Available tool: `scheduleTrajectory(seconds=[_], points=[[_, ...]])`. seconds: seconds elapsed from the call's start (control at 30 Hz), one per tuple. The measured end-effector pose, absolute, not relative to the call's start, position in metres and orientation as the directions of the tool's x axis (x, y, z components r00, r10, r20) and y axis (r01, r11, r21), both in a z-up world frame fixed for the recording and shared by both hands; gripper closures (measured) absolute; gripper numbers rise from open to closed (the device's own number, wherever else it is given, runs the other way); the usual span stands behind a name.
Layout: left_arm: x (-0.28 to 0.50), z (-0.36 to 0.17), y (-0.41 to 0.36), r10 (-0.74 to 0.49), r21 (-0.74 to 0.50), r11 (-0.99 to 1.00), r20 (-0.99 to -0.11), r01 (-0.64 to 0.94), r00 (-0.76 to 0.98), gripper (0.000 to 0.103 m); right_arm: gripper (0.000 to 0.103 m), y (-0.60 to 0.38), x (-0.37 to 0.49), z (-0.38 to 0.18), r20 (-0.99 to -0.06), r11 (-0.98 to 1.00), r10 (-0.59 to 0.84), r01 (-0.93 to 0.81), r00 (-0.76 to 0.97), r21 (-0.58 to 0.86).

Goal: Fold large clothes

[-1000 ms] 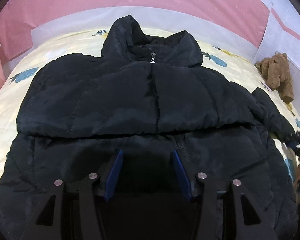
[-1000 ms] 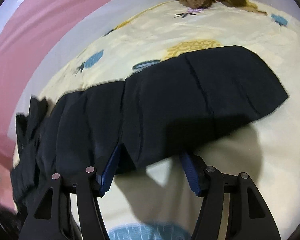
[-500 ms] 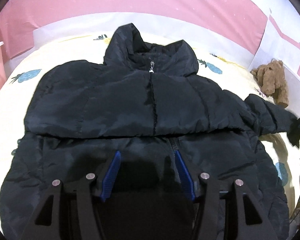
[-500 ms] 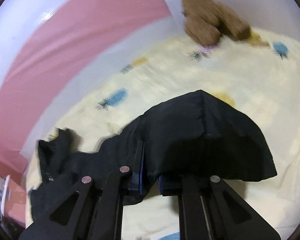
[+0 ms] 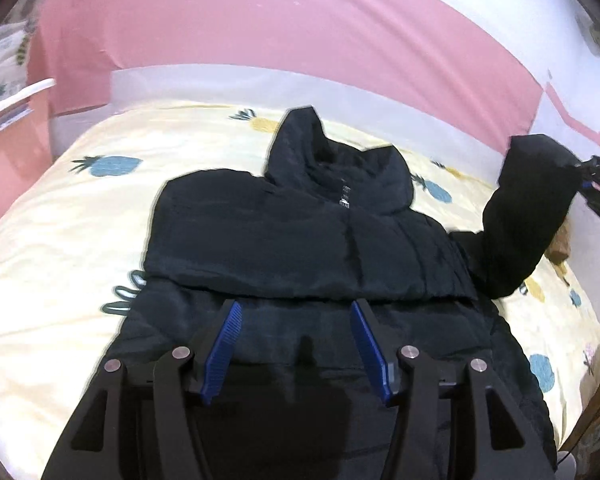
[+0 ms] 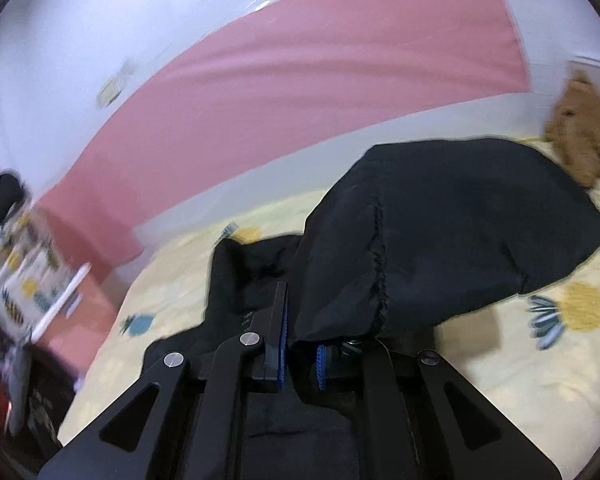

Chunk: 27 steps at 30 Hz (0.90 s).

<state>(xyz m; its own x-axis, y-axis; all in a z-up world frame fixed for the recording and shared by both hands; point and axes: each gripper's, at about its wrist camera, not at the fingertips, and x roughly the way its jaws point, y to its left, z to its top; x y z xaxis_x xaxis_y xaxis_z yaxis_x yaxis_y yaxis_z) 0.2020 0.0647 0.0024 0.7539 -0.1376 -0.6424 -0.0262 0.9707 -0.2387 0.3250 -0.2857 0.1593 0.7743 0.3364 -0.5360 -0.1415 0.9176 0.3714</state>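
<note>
Folding step: we had the sleeve (image 6: 440,236) clenched in our right gripper (image 6: 300,356) and lifted
Next move: carrying it across the chest, we judged
Left gripper (image 5: 296,344): released, hovering above the hem
Jacket (image 5: 300,240): flat on the bed (image 5: 60,240), collar toward 12 o'clock, long axis 6 to 12

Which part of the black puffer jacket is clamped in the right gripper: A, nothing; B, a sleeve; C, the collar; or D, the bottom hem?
B: the right gripper is shut on a sleeve of the black puffer jacket, lifted above the pineapple-print bed sheet.
</note>
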Motion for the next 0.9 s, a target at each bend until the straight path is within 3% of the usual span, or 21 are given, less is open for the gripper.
scheduleTrajectory(seconds=[0.3,0.4,0.5,0.57,0.9], points=[[0.195,-0.001,0.115,-0.083,-0.254,0.961,-0.639,-0.108,0.765,0.047,0.089,-0.157,0.351,0.064,-0.691,0.897,0.441,-0.276,0.573,0.344],[0.198,-0.005,0.124,-0.071,-0.250,0.960,-0.647,-0.124,0.759,0.047,0.080,-0.136,0.357,0.033,-0.739,0.894,0.447,-0.287,0.503,0.345],[0.203,-0.010,0.132,-0.060,-0.244,0.960,-0.658,-0.137,0.750,0.047,0.057,-0.124,0.356,0.010,-0.754,0.874,0.479,-0.319,0.448,0.366],[0.208,-0.011,0.133,-0.059,-0.242,0.960,-0.663,-0.139,0.747,0.047,0.045,-0.125,0.350,0.010,-0.746,0.864,0.493,-0.347,0.447,0.364],[0.251,0.016,0.110,-0.102,-0.244,0.966,-0.646,-0.078,0.756,0.047,0.041,-0.167,0.311,0.055,-0.662,0.820,0.559,-0.446,0.498,0.357]])
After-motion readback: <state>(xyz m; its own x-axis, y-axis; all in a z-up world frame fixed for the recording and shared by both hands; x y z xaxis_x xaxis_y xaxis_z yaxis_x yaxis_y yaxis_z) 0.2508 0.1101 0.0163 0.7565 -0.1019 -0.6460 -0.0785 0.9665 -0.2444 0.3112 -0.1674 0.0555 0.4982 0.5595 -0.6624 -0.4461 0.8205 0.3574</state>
